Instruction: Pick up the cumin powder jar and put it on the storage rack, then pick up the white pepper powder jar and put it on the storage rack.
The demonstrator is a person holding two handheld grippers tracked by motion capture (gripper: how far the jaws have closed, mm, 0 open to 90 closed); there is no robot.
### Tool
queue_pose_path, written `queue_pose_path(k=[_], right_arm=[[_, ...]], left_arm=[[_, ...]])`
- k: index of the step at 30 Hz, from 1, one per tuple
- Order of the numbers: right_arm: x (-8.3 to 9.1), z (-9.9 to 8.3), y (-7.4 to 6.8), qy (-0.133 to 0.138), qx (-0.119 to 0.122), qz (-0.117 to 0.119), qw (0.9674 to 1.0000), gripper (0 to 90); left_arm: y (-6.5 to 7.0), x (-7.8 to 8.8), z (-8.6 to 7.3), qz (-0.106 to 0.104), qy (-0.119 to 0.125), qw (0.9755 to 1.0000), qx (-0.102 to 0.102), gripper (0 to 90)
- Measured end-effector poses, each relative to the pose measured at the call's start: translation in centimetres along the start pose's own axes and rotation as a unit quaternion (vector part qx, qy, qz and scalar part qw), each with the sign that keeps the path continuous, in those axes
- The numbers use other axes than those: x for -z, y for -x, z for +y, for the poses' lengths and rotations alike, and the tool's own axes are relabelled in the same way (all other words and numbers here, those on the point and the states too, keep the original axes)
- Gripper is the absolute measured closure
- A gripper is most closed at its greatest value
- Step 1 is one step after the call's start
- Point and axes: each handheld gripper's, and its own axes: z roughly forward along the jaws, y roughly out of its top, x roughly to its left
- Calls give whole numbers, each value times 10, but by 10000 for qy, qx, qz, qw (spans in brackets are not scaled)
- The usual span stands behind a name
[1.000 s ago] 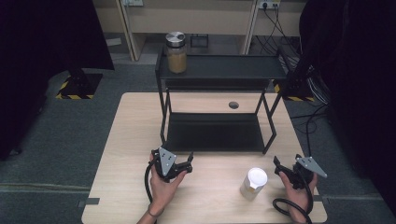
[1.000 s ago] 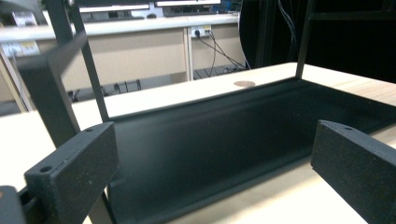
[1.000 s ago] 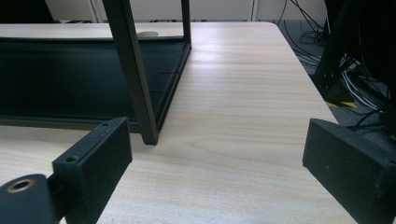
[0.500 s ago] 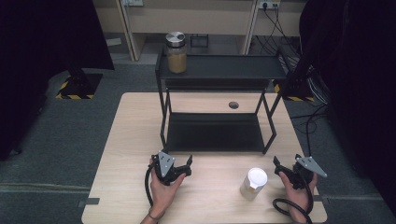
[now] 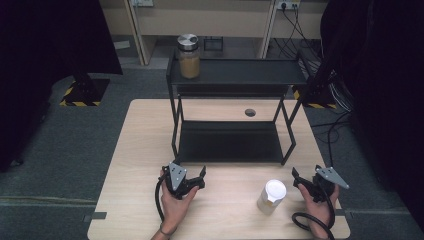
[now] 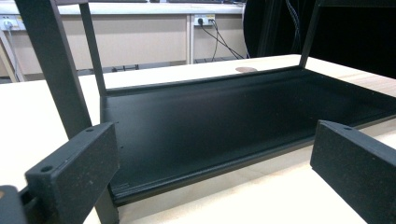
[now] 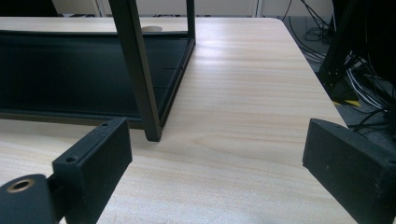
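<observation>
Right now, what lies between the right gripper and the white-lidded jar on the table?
Nothing: in the high view only bare table separates the right gripper from the white-lidded jar to its left. Its jaws stand open and empty.

Table: pale wood-grain top, smooth, with a faint satin sheen. Two-tier rack: black metal frame and trays, matt; the left gripper and right gripper carry matt black jaws of finely speckled, slightly rough plastic-like material. Jar on the upper tray: clear glossy glass under a brushed metal lid; container on the table: smooth white lid, likely plastic.
</observation>
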Motion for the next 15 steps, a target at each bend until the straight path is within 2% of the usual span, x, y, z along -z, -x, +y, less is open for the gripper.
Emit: queue_pose_path(k=[15], right_arm=[[1,-2,3,56,-153,16,9999,79]], left_arm=[[-2,0,0,-10,-6,10000,88,5]])
